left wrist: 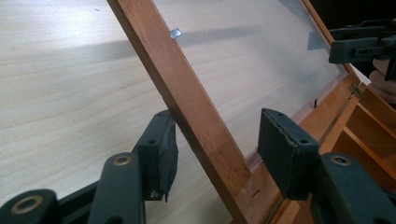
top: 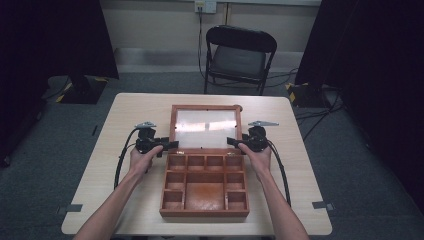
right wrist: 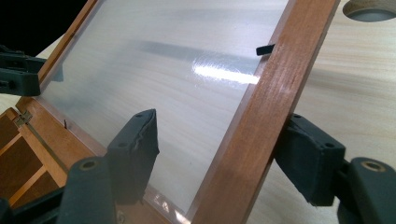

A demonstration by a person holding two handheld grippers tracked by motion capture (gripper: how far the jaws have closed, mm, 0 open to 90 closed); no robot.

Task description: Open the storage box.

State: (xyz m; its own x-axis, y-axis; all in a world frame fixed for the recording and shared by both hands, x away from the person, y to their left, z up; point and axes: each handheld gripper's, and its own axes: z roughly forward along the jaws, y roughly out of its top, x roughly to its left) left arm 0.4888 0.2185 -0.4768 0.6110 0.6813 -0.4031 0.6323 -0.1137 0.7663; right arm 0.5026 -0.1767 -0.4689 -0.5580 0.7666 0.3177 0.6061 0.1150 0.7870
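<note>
A wooden compartment box (top: 204, 212) stands open on the table, and its lid (top: 172, 125), a wooden frame around a clear pane, leans back behind it. My left gripper (top: 172, 146) straddles the lid's left frame rail (left wrist: 187, 107). Its outer pad touches the rail; the inner pad (left wrist: 285, 149) stands off it over the pane. My right gripper (top: 232, 142) straddles the right rail (right wrist: 261, 121) the same way, with a gap between the inner pad (right wrist: 135, 149) and the wood. Both grippers are open. The box's compartments hold nothing that I can see.
The light wooden table (top: 125, 115) has bare room left and right of the box. A small round wooden thing (right wrist: 369, 9) lies by the lid's far right corner. A black folding chair (top: 240, 55) stands beyond the table, with cables on the floor.
</note>
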